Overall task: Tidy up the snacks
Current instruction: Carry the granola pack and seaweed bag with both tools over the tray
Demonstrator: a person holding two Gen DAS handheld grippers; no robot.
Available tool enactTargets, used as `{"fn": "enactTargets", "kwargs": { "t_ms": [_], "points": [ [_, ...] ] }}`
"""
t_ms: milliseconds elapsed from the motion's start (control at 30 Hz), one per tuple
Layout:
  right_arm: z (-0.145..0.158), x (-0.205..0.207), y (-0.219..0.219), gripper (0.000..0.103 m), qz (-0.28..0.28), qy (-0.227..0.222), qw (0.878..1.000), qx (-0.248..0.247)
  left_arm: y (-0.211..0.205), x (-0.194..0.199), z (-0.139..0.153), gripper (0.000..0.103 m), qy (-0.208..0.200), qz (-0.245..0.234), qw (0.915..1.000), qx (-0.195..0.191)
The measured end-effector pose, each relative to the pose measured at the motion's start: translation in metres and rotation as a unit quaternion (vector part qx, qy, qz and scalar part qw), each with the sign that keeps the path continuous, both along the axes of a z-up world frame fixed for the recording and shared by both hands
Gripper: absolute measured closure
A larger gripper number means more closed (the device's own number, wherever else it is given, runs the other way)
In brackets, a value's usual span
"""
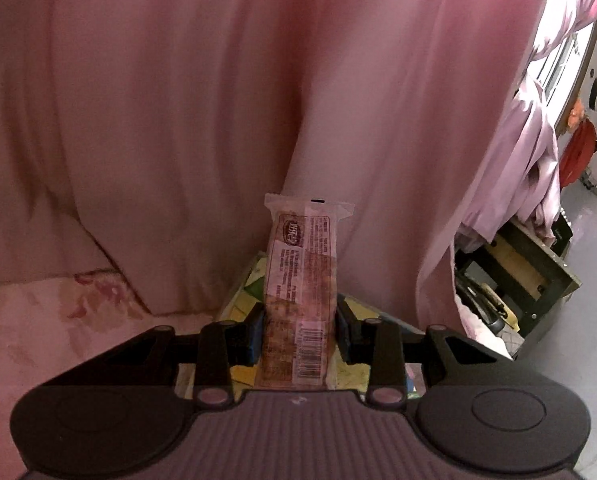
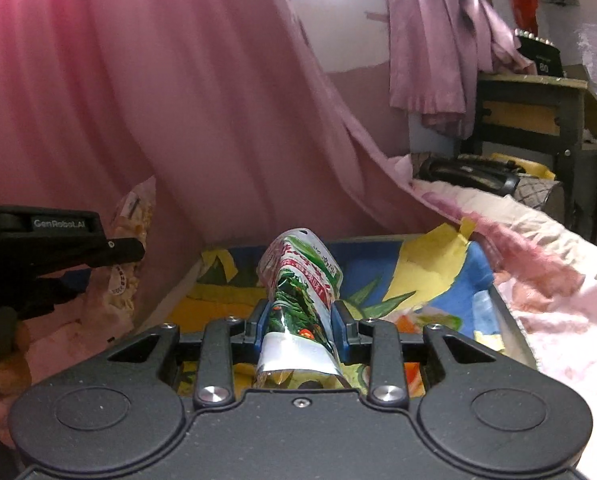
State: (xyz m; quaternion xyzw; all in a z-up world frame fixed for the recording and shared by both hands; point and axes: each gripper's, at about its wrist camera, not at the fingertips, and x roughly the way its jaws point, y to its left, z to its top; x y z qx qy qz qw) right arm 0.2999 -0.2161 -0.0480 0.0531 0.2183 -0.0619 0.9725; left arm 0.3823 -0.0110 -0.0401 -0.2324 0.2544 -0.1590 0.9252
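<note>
Altogether two snack packets show, one in each gripper. The left gripper (image 1: 298, 334) has its blue pads pressed against both sides of a long clear packet (image 1: 300, 280) of brownish snacks, which stands upright between the fingers with its sealed top edge pointing at the pink curtain (image 1: 158, 120). A barcode and red print sit on its facing side, but the print is too small to read. The right gripper (image 2: 298, 326) is closed around a green-printed foil packet (image 2: 302, 300), squeezed at its middle, with the crumpled top end sticking forward over the tray (image 2: 438, 276).

One tray is visible, low-walled, with a bright blue, yellow and green picture on its floor and patches of yellow tape near its far edge. In the right wrist view the green packet hangs above the tray's near left part; the tray's near edge is hidden by the gripper body. In the left wrist view only slivers of that colourful floor show beneath the fingers and the clear packet.

At the left edge of the right wrist view the left gripper appears side-on, its clear packet partly hidden behind its black frame, beyond the tray's left edge. A flowered blanket (image 2: 538, 280) lies against the tray's right edge. One dark table (image 2: 538, 112) stands behind, partly draped with cloth.
</note>
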Motion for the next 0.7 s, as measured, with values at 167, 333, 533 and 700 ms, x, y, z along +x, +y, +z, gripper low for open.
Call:
{"fn": "enactTargets", "kwargs": {
  "t_ms": [167,333,533,700],
  "points": [
    [-0.011,0.014,0.005,0.069,-0.003,0.012,1.000,-0.019,-0.008,0.009,-0.011,0.064,0.010,-0.010,0.9998,0.011],
    [-0.022,0.023,0.004,0.069,-0.011,0.028,0.999,-0.027,-0.021,0.015,-0.014,0.064,0.013,-0.030,0.9988,0.037],
    [-0.034,0.028,0.003,0.069,-0.014,0.046,0.998,-0.032,-0.023,0.016,-0.022,0.064,0.037,-0.039,0.9966,0.062],
    [-0.039,0.029,0.003,0.063,-0.013,0.055,0.998,-0.038,-0.028,0.017,-0.030,0.064,0.049,-0.049,0.9943,0.081]
  ]
}}
